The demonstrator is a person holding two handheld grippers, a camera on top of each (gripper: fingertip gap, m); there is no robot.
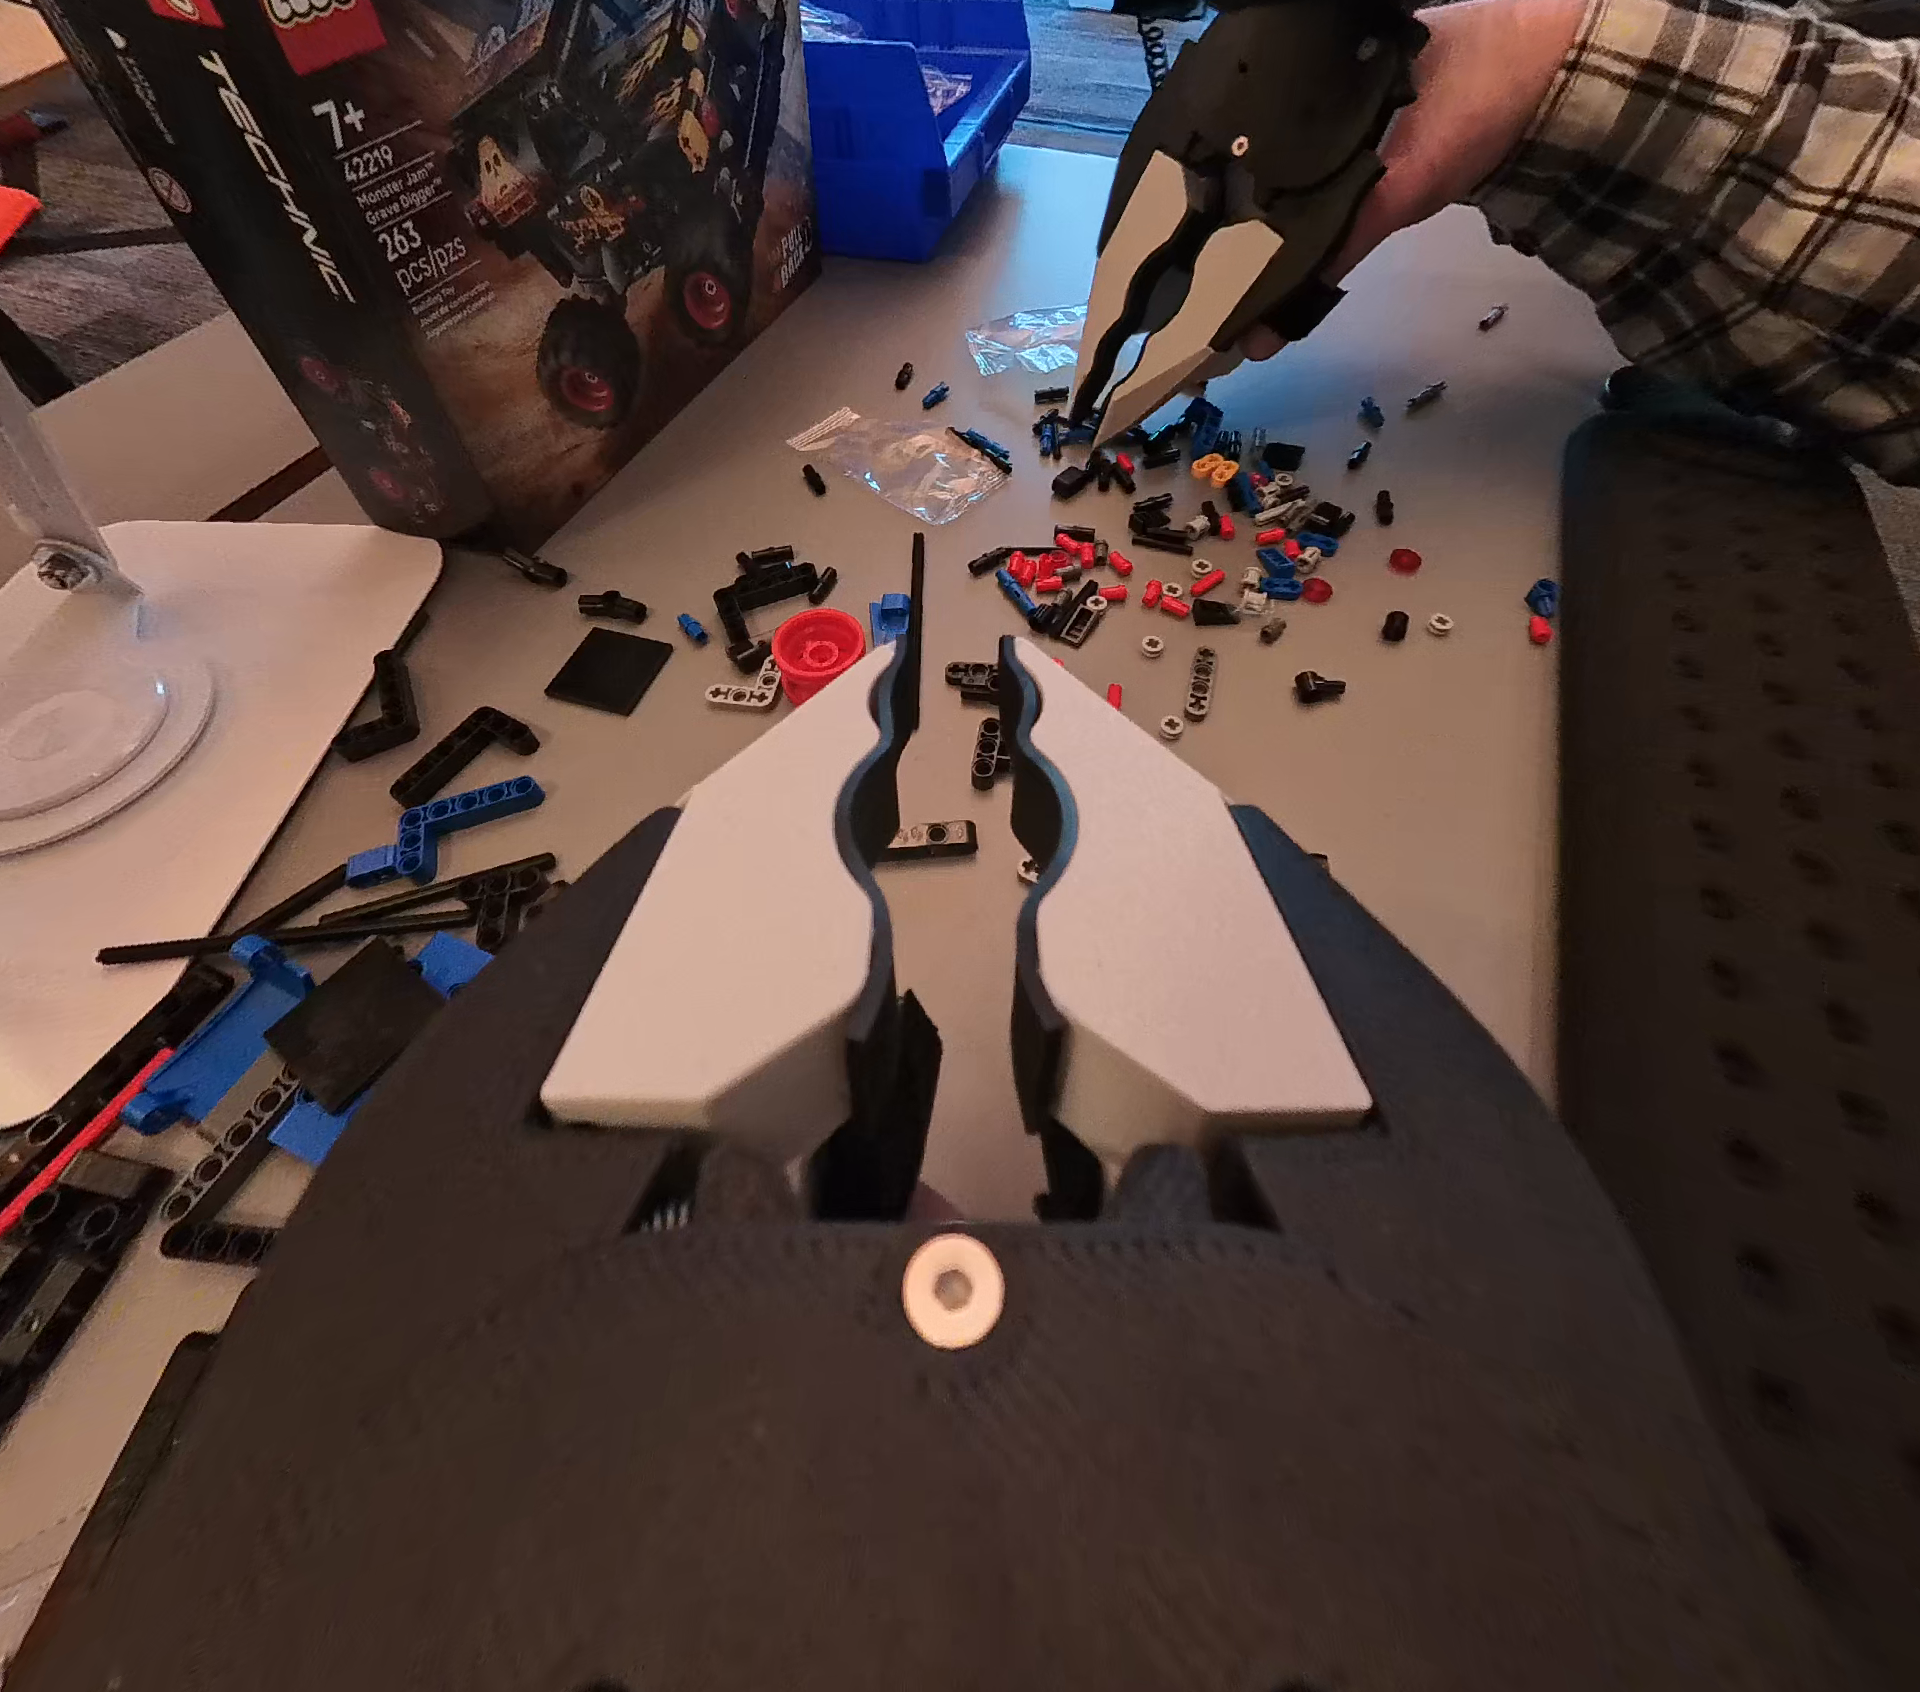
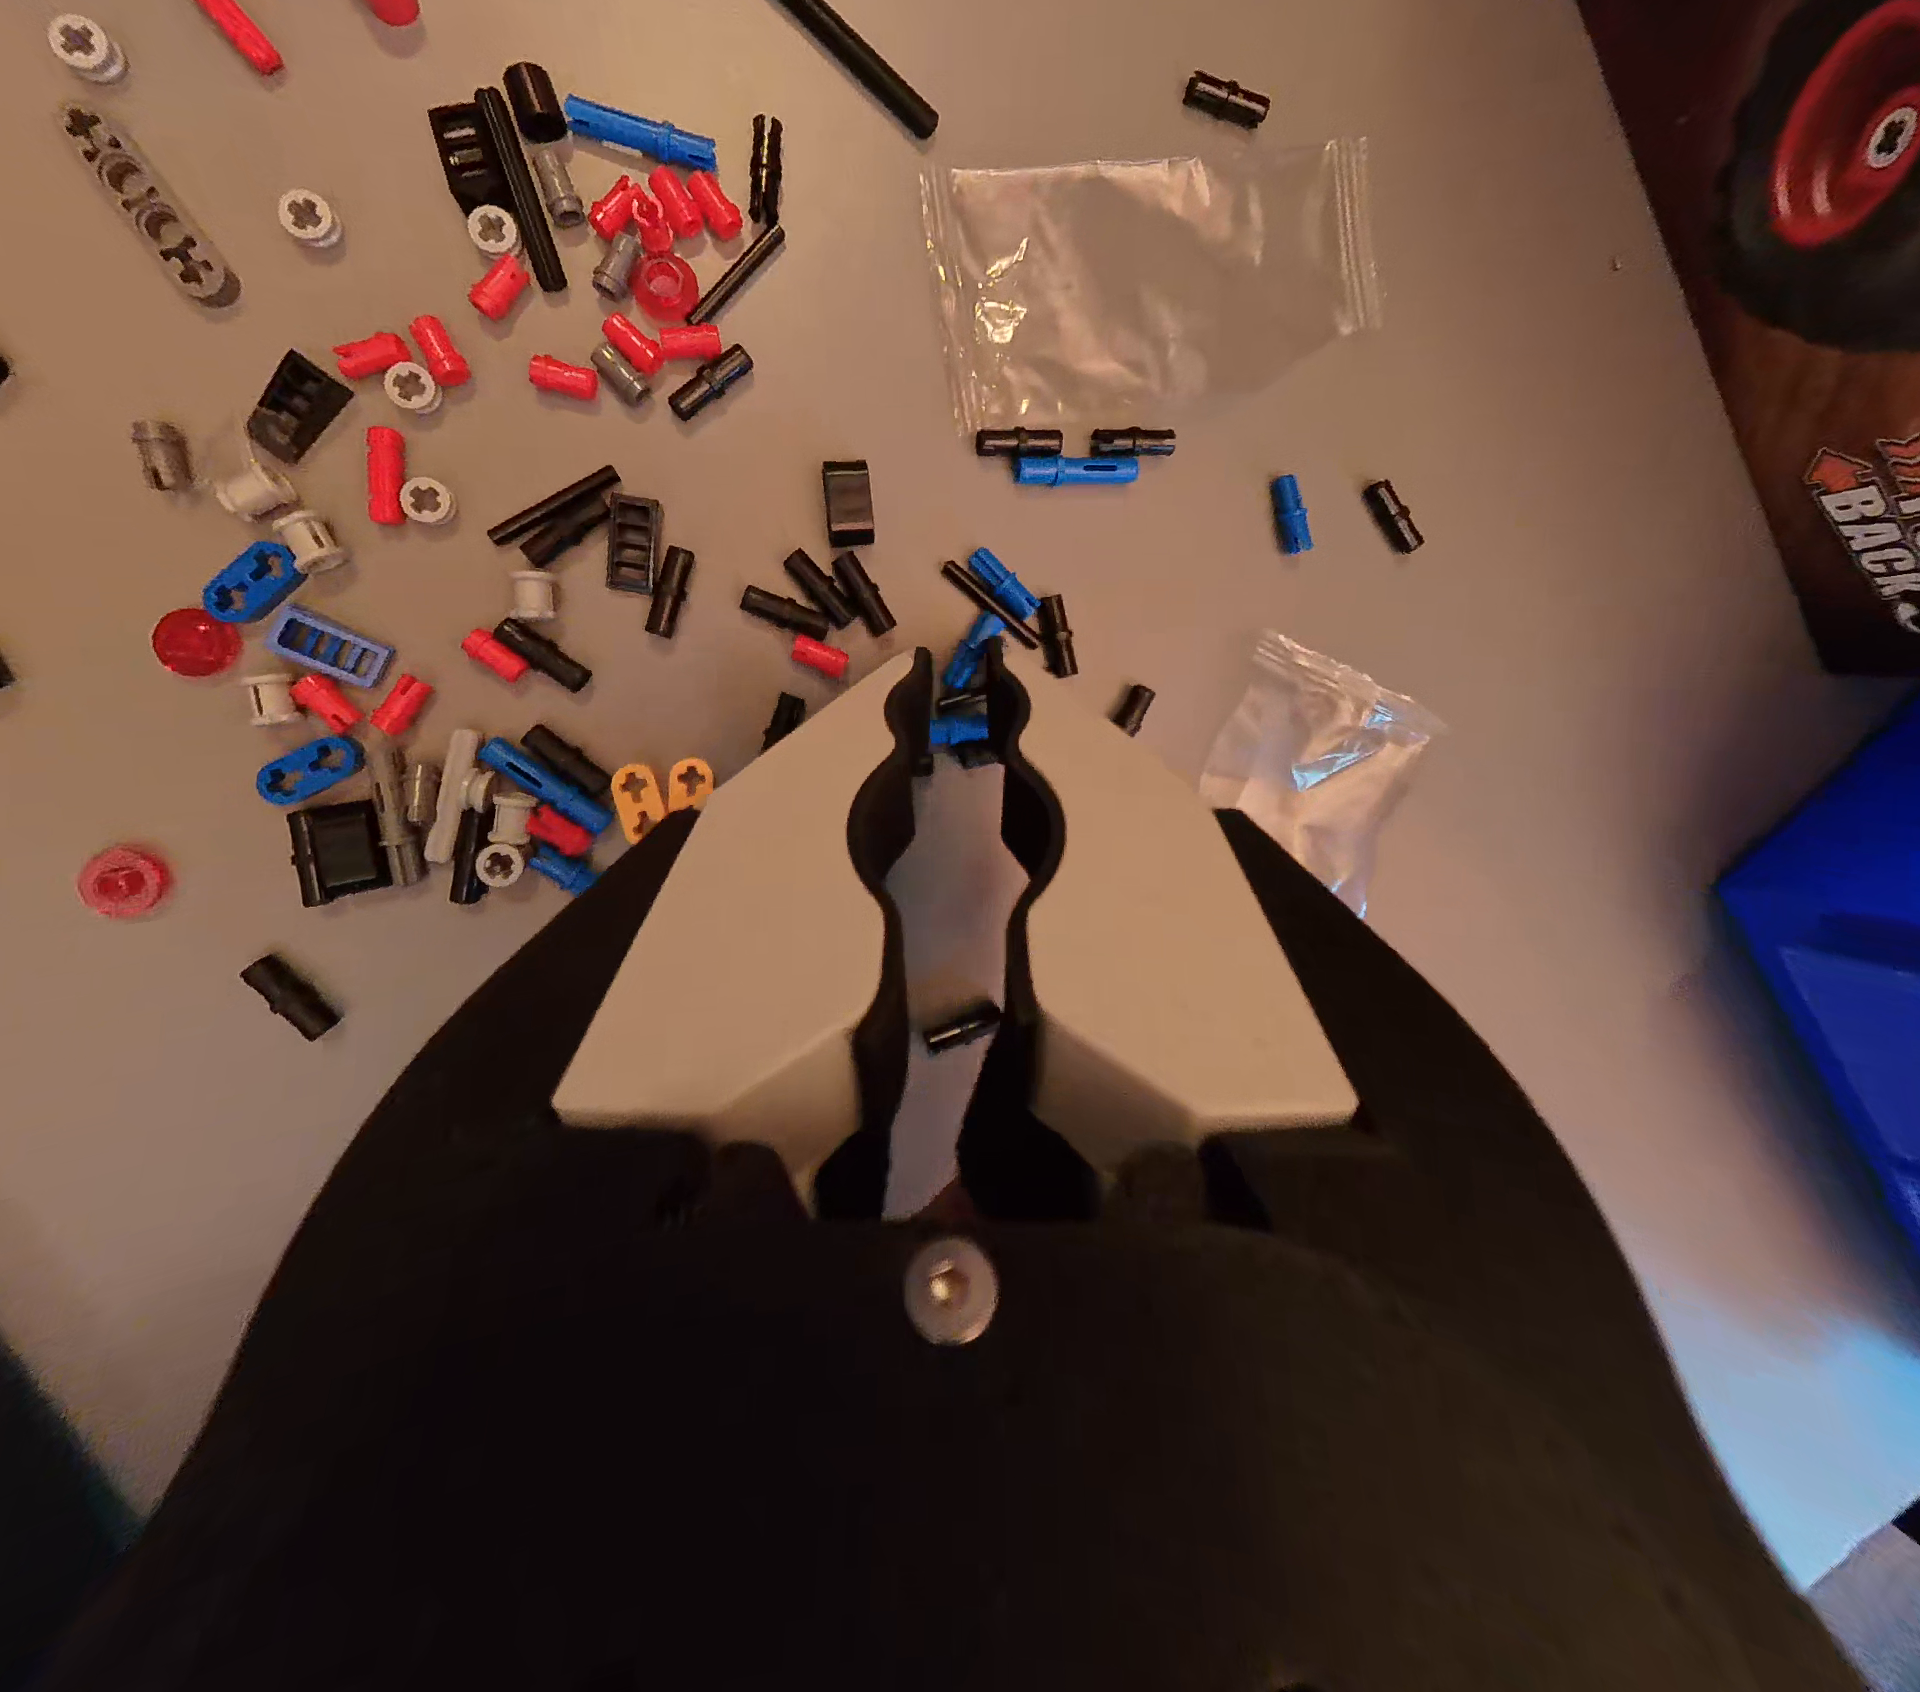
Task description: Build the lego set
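Straddling blue pins (image 2: 961,692), right gripper (image 2: 956,671) narrowly parted.

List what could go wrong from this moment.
1. The right tongs are nearly closed over a tight cluster of blue pins and black pins, so they may catch the wrong pin or two at once.
2. The tips could scatter nearby loose pins across the table.
3. A black pin lying under the tongs could get knocked away.
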